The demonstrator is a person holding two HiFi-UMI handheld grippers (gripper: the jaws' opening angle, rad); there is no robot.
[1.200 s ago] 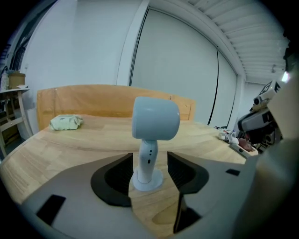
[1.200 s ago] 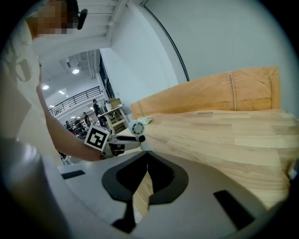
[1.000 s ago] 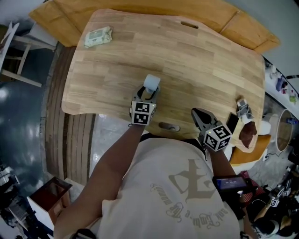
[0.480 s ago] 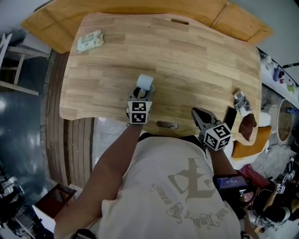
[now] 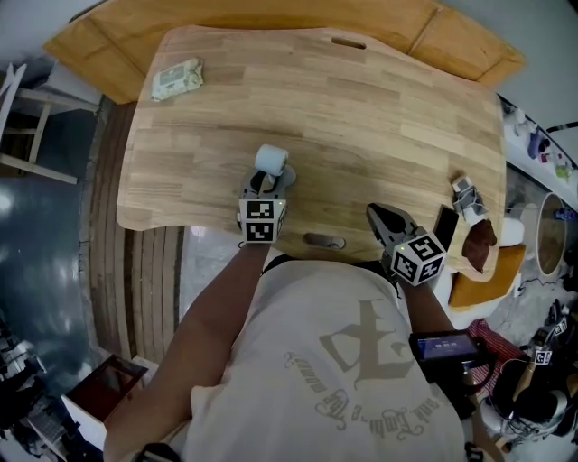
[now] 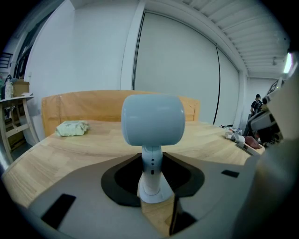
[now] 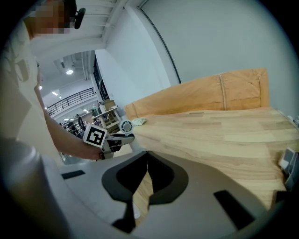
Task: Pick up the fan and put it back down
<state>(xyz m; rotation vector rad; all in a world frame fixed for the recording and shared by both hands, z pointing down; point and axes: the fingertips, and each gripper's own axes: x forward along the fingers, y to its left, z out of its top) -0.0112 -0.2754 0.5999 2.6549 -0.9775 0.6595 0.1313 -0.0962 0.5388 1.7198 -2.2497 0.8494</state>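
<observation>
A small pale-blue fan with a white stem stands upright near the front of the wooden table. My left gripper is on its near side, and its jaws are closing on the stem, pressing low down by the base. In the left gripper view the fan fills the middle, with its base between the jaws of the left gripper. My right gripper rests at the table's front edge, right of the fan, shut and empty. In the right gripper view the right gripper faces the fan at far left.
A pale green packet lies at the table's far left corner. At the right edge sit a small metal object, a black item and a brown one. An orange board stands behind the table. A slot is cut near the front edge.
The left gripper's jaws have come together on the fan's stem, and gripper and fan have shifted slightly left together. The right gripper has stayed in place.
</observation>
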